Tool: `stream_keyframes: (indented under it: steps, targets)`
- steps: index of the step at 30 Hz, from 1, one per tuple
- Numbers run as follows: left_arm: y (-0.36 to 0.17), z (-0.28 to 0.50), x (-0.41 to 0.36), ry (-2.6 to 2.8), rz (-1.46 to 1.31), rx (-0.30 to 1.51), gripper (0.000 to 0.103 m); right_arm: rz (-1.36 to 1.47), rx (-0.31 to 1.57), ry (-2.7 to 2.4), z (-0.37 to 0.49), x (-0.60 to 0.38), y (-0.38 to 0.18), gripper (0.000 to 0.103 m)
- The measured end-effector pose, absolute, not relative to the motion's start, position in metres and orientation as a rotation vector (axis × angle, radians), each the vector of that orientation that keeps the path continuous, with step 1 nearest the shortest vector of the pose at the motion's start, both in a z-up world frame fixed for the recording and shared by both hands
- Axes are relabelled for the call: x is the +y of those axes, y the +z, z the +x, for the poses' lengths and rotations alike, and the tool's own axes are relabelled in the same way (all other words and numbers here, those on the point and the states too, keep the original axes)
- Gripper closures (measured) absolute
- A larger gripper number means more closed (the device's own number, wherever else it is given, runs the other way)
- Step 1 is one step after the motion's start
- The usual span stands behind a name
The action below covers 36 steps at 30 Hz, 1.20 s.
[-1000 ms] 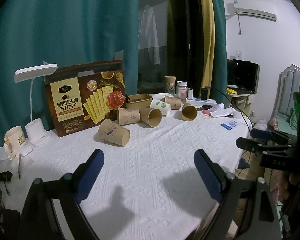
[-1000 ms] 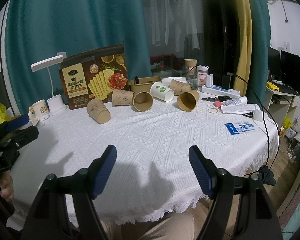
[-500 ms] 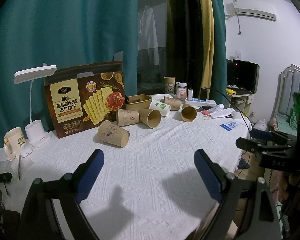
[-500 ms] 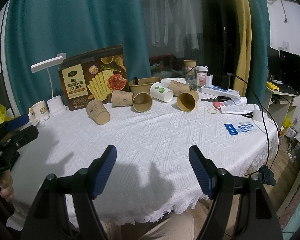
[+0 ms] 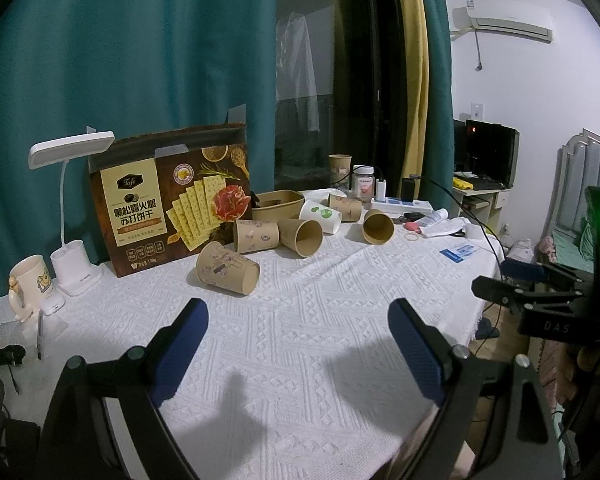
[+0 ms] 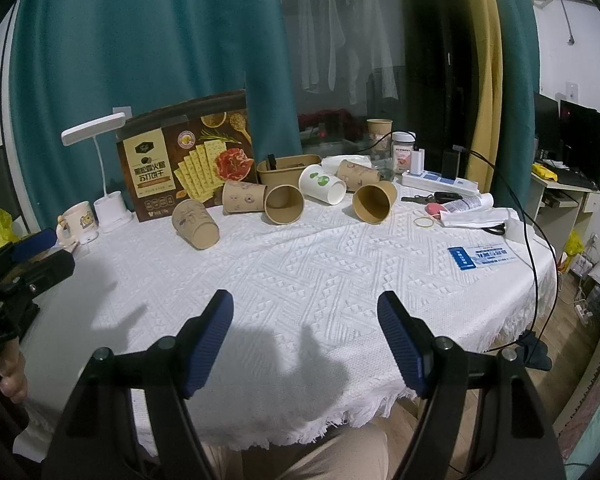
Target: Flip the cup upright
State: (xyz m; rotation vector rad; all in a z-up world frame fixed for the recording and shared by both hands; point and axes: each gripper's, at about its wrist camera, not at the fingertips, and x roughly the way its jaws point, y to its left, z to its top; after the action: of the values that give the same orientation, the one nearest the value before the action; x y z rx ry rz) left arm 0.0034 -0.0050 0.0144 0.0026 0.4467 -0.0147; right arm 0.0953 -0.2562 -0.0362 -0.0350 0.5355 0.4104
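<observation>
Left gripper point(image 5: 298, 344) has edged toward the tipped cup point(image 5: 227, 268) at frame centre-left; both grippers' fingers wide, right gripper point(image 6: 305, 342) over bare counter point(image 6: 300, 276).

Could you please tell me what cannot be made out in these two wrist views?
- Contents of the brown tub: hidden by its own wall in both views.
- Base of the far upright cup: behind the clutter, right wrist view.
- Print on the blue card: too small to read.
- Label on the jar: too small, left wrist view.
- Right claw: cut off by the frame edge in the left wrist view.
</observation>
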Motion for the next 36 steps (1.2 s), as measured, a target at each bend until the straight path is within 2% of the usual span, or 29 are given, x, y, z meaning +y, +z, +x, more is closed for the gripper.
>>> stream_keyframes:
  steps: [30, 32, 33, 36]
  targets:
    - [0.021, 0.006, -0.005, -0.042, 0.039, 0.418, 0.011, -0.034, 0.537, 0.414, 0.097, -0.26, -0.038, 0.031]
    - [0.023, 0.013, -0.008, -0.049, 0.104, 0.408, 0.008, -0.033, 0.537, 0.416, 0.099, -0.261, -0.036, 0.031]
    - [0.023, 0.016, -0.009, -0.048, 0.134, 0.407, 0.002, -0.031, 0.538, 0.416, 0.102, -0.262, -0.036, 0.031]
    - [0.022, 0.04, -0.005, -0.028, 0.204, 0.411, 0.0, -0.024, 0.547, 0.412, 0.11, -0.267, -0.051, 0.031]
